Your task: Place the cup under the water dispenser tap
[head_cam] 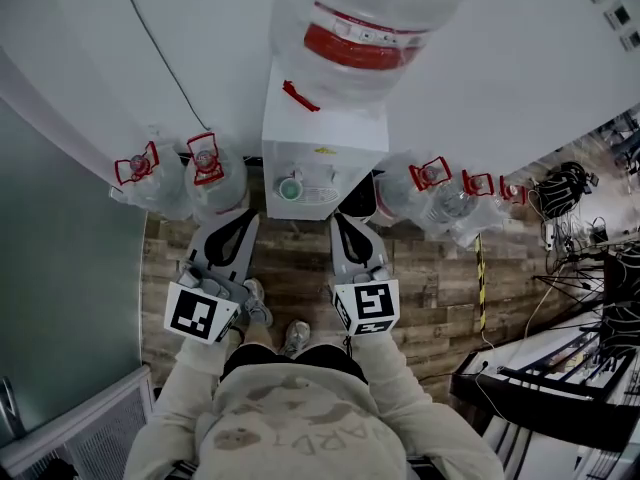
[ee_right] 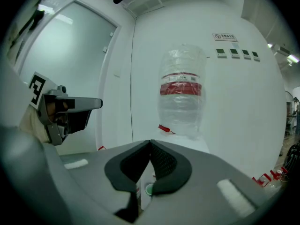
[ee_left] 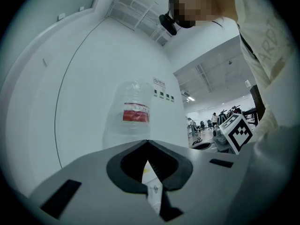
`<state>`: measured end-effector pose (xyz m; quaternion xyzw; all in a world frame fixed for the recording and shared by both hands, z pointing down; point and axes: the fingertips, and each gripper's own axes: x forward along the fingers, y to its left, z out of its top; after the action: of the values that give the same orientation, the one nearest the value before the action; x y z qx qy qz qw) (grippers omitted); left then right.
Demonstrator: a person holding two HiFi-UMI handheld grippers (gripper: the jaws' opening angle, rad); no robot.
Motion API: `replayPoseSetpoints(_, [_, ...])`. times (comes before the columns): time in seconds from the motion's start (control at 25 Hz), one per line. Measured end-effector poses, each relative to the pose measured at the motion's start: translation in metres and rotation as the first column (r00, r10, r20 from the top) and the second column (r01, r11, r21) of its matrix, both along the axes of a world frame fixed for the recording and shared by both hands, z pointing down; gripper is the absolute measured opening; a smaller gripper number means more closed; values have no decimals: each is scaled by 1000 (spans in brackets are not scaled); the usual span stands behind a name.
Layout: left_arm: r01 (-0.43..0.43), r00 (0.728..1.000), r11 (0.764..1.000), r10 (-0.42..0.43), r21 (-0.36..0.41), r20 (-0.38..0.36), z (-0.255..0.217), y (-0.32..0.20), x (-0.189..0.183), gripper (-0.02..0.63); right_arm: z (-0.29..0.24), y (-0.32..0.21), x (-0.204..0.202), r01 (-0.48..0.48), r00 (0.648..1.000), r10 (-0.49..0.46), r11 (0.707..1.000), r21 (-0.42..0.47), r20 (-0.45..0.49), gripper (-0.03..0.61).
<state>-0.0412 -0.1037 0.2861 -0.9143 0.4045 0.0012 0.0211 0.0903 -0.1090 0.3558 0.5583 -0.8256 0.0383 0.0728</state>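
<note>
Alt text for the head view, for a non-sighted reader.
A green cup sits in the tap recess of a white water dispenser. The person's left gripper and right gripper, both shut and empty, point toward it, with spare water bottles on either side.

Pale sweatshirt, up and right of the left gripper: large letters "ARD" legible, the rest cut off. Red band label on the clear plastic water bottle beyond the right gripper: print unreadable. White wall sign above it: illegible.
</note>
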Motion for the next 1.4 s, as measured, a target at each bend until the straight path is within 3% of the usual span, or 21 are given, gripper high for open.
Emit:
replayPoseSetpoints(0.72, [28, 999, 996, -27, 87, -20, -47, 40, 11, 6, -57, 43, 8, 29, 1000, -29, 995, 99, 1, 9])
replayPoseSetpoints(1.4, [51, 998, 991, -47, 126, -31, -63, 77, 28, 6, -87, 81, 31, 21, 999, -26, 984, 177, 25, 9])
